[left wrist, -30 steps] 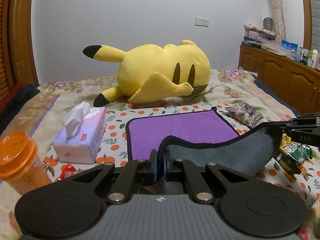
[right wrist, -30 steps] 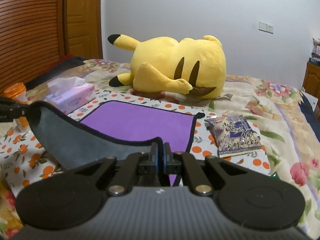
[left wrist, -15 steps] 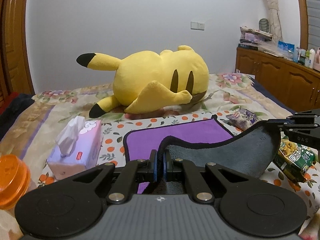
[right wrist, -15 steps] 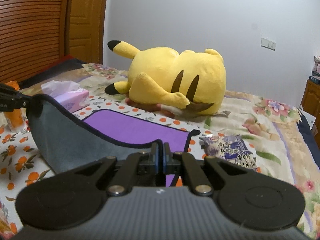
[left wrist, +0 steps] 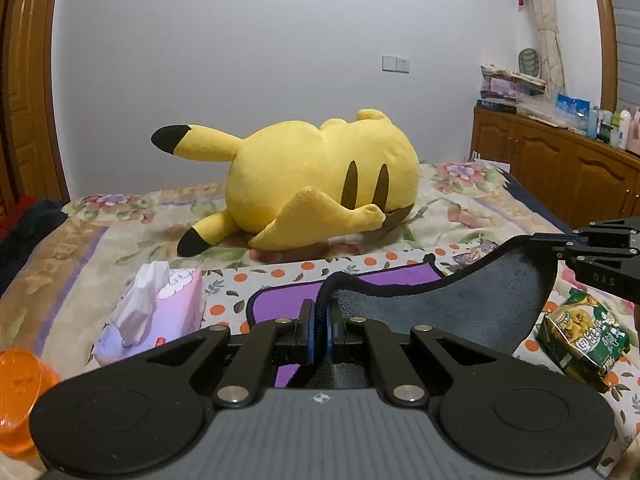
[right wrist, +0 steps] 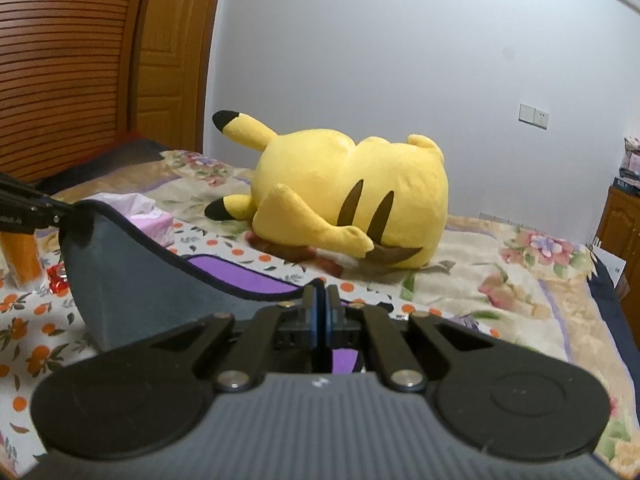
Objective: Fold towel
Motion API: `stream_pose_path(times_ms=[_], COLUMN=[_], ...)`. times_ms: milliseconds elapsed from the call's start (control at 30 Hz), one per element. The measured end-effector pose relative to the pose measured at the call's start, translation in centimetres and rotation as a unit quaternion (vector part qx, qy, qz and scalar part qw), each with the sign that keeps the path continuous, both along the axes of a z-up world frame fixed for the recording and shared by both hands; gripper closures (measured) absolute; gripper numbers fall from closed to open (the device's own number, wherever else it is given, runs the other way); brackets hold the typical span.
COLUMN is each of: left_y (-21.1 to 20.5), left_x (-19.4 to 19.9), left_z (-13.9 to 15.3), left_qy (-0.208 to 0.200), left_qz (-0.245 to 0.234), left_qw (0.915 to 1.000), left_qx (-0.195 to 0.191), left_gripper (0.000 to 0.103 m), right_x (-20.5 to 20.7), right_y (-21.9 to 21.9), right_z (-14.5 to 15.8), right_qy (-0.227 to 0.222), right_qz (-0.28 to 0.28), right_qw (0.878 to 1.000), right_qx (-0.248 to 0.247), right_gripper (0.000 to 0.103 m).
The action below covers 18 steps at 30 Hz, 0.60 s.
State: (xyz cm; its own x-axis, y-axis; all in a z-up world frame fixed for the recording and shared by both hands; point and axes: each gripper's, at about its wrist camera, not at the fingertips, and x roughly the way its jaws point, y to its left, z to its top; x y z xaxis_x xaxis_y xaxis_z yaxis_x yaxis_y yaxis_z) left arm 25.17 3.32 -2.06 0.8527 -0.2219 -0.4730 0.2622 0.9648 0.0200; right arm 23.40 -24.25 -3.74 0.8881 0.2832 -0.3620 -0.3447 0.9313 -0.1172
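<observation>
The towel (left wrist: 460, 304) is purple on top and grey underneath, with a black hem. Its far part lies flat on the bed; its near edge is lifted and hangs between both grippers, grey side facing me. My left gripper (left wrist: 319, 322) is shut on one near corner. My right gripper (right wrist: 320, 312) is shut on the other near corner, and also shows at the right of the left wrist view (left wrist: 560, 246). In the right wrist view the towel (right wrist: 132, 292) sags to the left toward the left gripper (right wrist: 60, 210).
A big yellow plush (left wrist: 320, 196) lies behind the towel. A pink tissue box (left wrist: 156, 312) and an orange cup (left wrist: 20, 392) are at the left. Snack packets (left wrist: 580, 336) lie at the right. A wooden cabinet (left wrist: 560, 176) stands at far right.
Both grippers have risen and moved toward the plush, carrying the towel's near edge over its flat part. Less of the purple side shows now.
</observation>
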Motion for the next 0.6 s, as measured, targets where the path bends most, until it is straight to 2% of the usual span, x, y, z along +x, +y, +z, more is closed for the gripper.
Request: stream_pose_path(times_ms=[600], left_y=[0.0], left_x=[7.2], left_z=[1.0], left_qy=[-0.007], left_qz=[0.017], left_qw=[0.9997], left_qx=[0.017], left_gripper=[0.097], right_x=[5.6], right_y=[1.1], right_z=[0.5], right_qy=[-0.022], right_qz=[-0.011], right_qw=[0.999], right_qx=[-0.033], right_gripper=[0.099])
